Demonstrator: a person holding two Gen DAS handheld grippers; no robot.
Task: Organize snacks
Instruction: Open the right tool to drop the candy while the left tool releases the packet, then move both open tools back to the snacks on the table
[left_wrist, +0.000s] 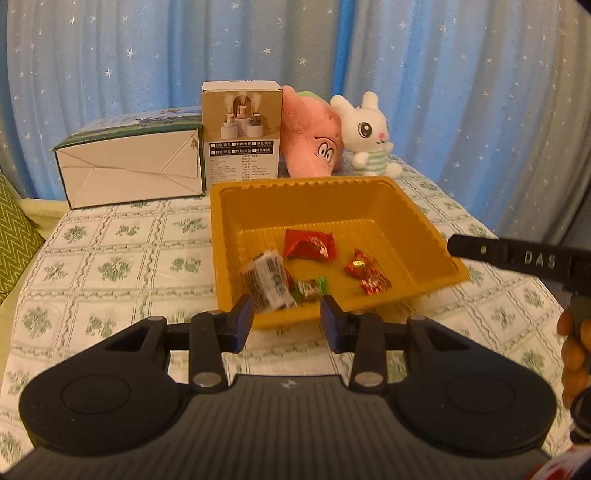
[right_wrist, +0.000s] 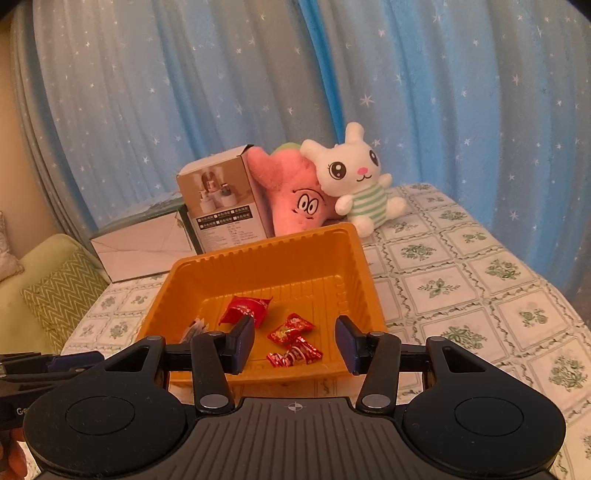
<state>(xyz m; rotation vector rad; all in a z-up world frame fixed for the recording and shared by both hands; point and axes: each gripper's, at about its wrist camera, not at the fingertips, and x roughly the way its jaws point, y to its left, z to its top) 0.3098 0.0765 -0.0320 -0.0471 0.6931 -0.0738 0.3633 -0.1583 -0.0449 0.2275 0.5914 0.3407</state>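
the desk (left_wrist: 110, 266), covered in a green-flowered cloth, is carrying everything here. at its far side a white carton (left_wrist: 129, 173) is lying beside an upright humidifier box (left_wrist: 242, 133), with a pink plush (left_wrist: 314, 140) and a white rabbit plush (left_wrist: 369, 133) leaning next to them. nearer, an orange plastic tray (left_wrist: 417, 221) is sitting with ribbed walls, and the snacks are lying loose on its floor: a red foil packet (left_wrist: 310, 243) toward the middle, two small red wrapped candies (left_wrist: 367, 273) to its right, a green-tipped candy (left_wrist: 312, 286) and a blurred black-and-white packet (left_wrist: 267, 282) at the near wall.

the left tongs (left_wrist: 287, 323) are standing wide apart and empty, hovering just at the tray's near rim with the black-and-white packet just ahead of the left finger. the right tongs (right_wrist: 295, 341) are also gaping wide and empty, hanging over the near half of the tray above the two red candies (right_wrist: 291, 341).

these wrappers are looking light, crinkly and slippery, likely to slide on the smooth plastic; pinching across a packet's filled middle, or a twisted end, would seem the surest hold, with little squeeze needed.
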